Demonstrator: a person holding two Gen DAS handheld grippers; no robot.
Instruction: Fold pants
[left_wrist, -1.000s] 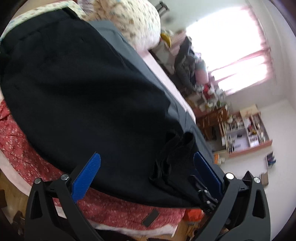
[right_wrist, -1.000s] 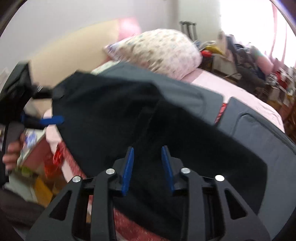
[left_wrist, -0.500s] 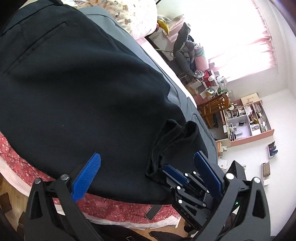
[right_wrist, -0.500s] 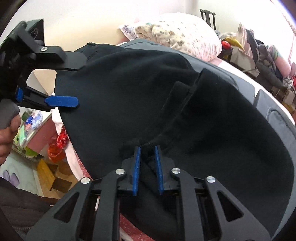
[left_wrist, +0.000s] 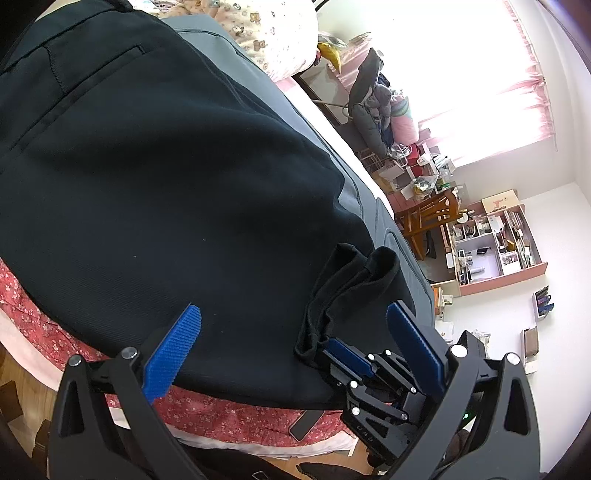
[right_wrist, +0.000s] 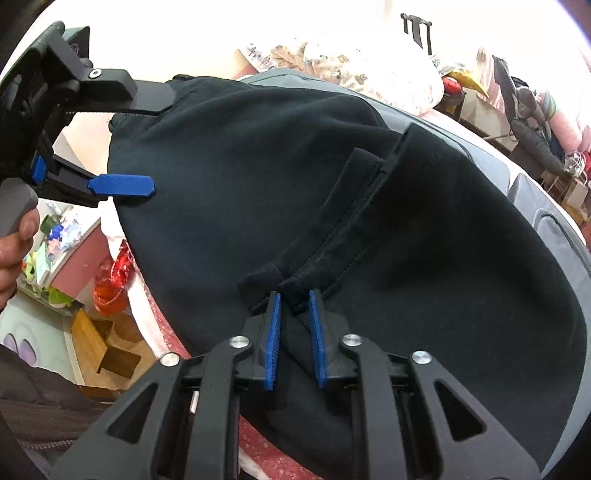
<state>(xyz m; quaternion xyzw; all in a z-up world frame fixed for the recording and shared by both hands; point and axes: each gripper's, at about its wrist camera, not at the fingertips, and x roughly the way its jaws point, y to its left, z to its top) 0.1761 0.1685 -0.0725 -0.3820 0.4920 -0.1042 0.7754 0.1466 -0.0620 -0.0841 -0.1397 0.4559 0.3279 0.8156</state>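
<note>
Black pants lie spread over the bed, back pocket at the far end. A bunched cuff fold rests on top near the front edge. My right gripper holds that fold between its blue pads; its jaws are opening slightly, with cloth still filling the gap. In the left wrist view the right gripper reaches in from below. My left gripper stands wide open just above the pants, gripping nothing. The left gripper also shows in the right wrist view, hovering over the pants' left edge.
The bed has a red floral sheet and a grey cover under the pants, and a patterned pillow at its head. A dark flat object lies at the bed's edge. A wooden chair and pink shelf stand beyond. A hand holds the left gripper.
My right gripper came down with the cuff onto the spread pants and its jaws narrowed around the fold. The pants settled flat. My left gripper stayed wide open.
</note>
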